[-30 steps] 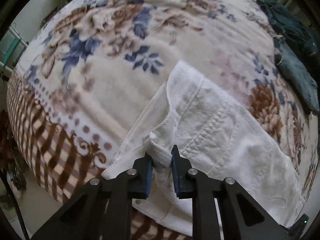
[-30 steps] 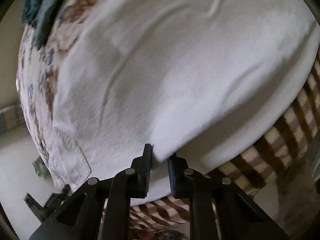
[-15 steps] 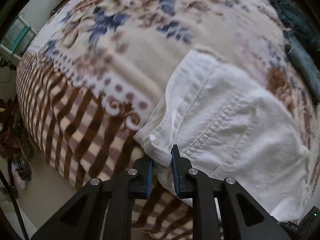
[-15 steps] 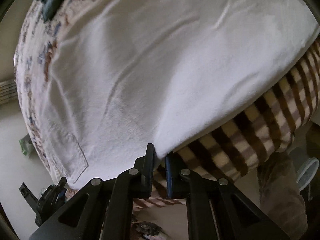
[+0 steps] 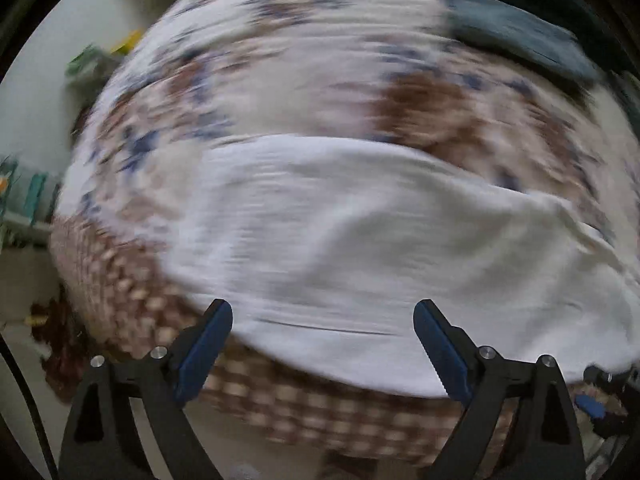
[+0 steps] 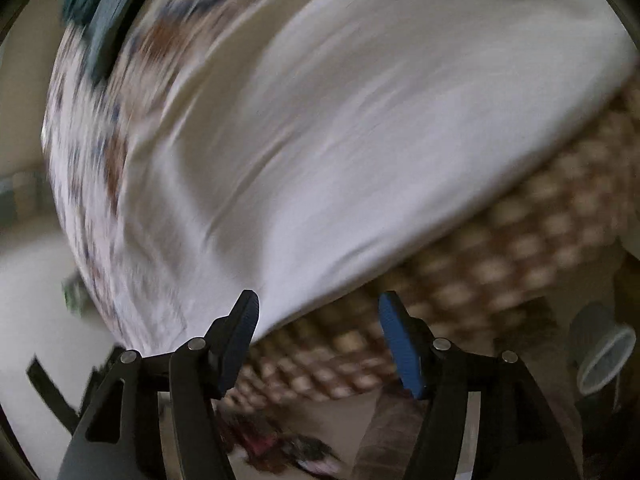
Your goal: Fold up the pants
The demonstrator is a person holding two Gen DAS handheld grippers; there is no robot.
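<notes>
Left-wrist view shows the white pants [image 5: 340, 240] lying crosswise on the blanket [image 5: 304, 60], ahead of both grippers: left gripper [image 5: 323, 330] and right gripper [image 6: 318, 322] jaws are opening, empty.

The left gripper [image 5: 323, 318] is aimed steeply downward, jaws opening wide — nothing gripped; the right gripper [image 6: 318, 310] likewise, less spread.

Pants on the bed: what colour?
White pants, plain; clearest in the left wrist view despite blur.

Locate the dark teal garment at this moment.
The dark teal garment lies at the far edge of the floral blanket, upper right in the left wrist view, beyond the white pants.
</notes>
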